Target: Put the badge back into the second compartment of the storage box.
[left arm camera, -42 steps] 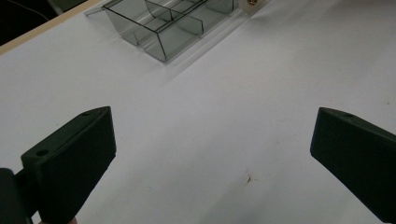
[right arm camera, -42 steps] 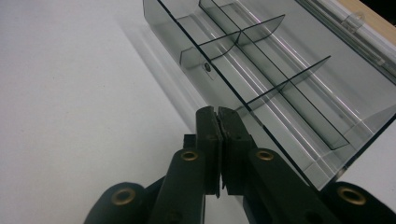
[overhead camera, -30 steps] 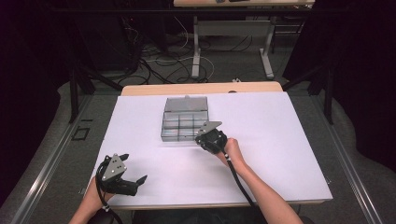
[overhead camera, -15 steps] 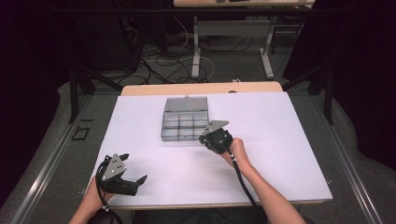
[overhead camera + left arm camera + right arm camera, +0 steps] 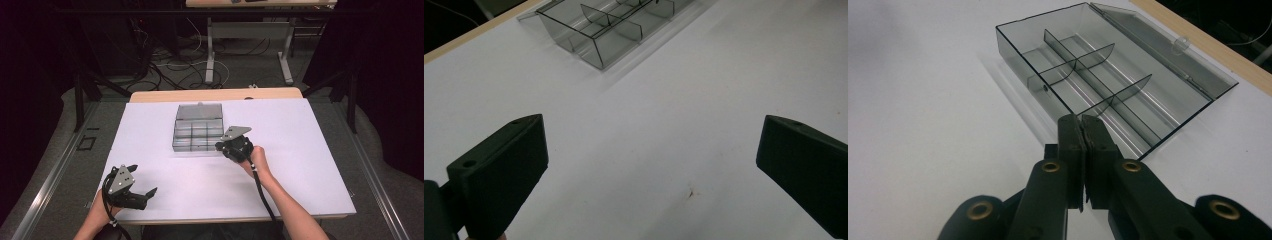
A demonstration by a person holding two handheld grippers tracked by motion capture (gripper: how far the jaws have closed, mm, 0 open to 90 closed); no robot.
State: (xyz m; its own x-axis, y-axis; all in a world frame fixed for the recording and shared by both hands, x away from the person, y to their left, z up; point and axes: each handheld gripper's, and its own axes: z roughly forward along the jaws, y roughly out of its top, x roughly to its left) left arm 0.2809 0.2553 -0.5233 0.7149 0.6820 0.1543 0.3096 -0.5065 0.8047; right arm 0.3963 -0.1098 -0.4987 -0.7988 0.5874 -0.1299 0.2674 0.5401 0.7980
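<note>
A clear grey plastic compartment box (image 5: 198,131) lies open on the white table (image 5: 300,150), its lid folded flat toward the far edge. Dividers split the box (image 5: 1098,85) into several empty compartments. My right gripper (image 5: 220,145) hovers just off the box's near right corner, jaws pressed together with nothing between them (image 5: 1081,122). My left gripper (image 5: 142,180) rests near the table's front left corner, jaws spread wide over bare white surface (image 5: 654,165). The box (image 5: 609,30) sits at the top of the left gripper view.
A wooden table edge (image 5: 215,94) runs behind the white sheet. Beyond it are metal desk legs (image 5: 210,55) and tangled cables (image 5: 170,60) on the floor. A cable (image 5: 262,192) trails from the right gripper along the forearm.
My right gripper has drifted a little to the right and back from the box's near corner, jaws still together. The left gripper has stayed put.
</note>
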